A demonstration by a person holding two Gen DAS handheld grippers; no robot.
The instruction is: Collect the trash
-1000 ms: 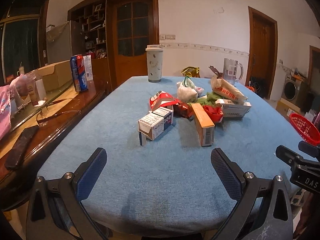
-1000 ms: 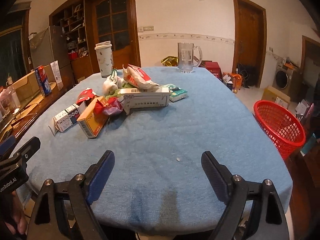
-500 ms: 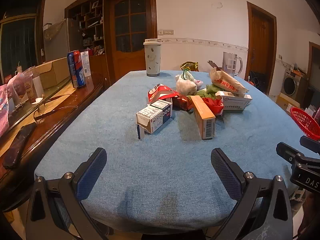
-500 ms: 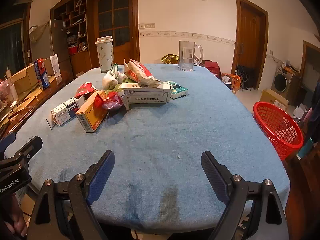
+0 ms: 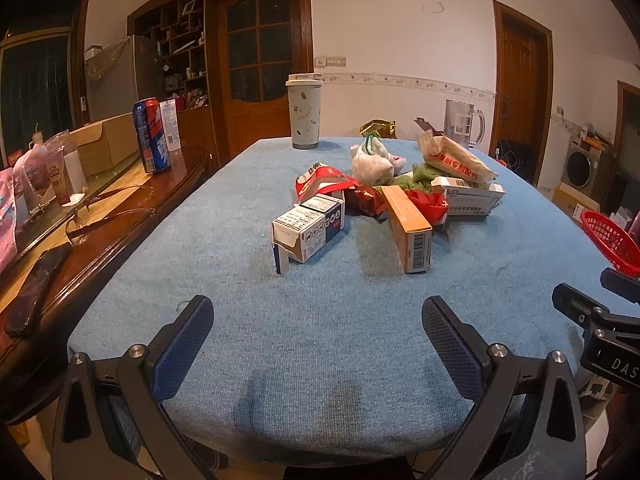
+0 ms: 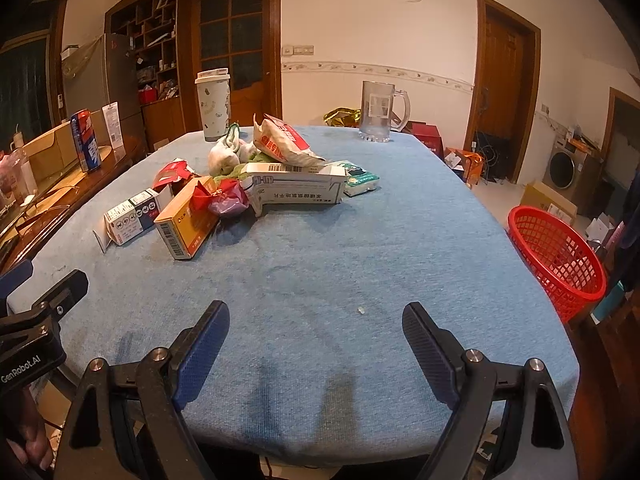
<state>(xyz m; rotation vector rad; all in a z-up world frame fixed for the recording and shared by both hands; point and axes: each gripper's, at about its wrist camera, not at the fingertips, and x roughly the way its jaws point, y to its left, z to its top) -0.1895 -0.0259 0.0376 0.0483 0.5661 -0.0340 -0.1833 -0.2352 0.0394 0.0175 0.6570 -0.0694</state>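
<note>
- The left gripper (image 5: 318, 322), a black two-finger tool with blue ribbed pads, hangs over the near edge of the table covered in a blue cloth (image 5: 340, 360), tipped downward, its jaws spread wide with nothing between them.
- The right gripper (image 6: 316, 330), the same make, sits just beside it over the same near edge, also tipped down, its jaws parted wide and holding nothing.
- Ahead of both grippers, near the table's middle, lies the heap of trash, well apart from the fingertips.
- Nearest the left gripper, a white and blue carton (image 5: 310, 226) lies on its side, open flap toward that gripper.
- To its right an orange rectangular carton (image 5: 408, 226) lies flat, its long axis running away from the gripper, barcoded end nearest.
- Beyond these, a long white carton (image 6: 296, 192) lies crosswise, with a crumpled red wrapper (image 6: 218, 196) against it and a white paper bag with red print (image 6: 284, 144) on top.
- A wide stretch of bare cloth lies between grippers and heap.
- A red plastic mesh basket (image 6: 556, 256) stands off the table's edge, right of the right gripper.
</note>
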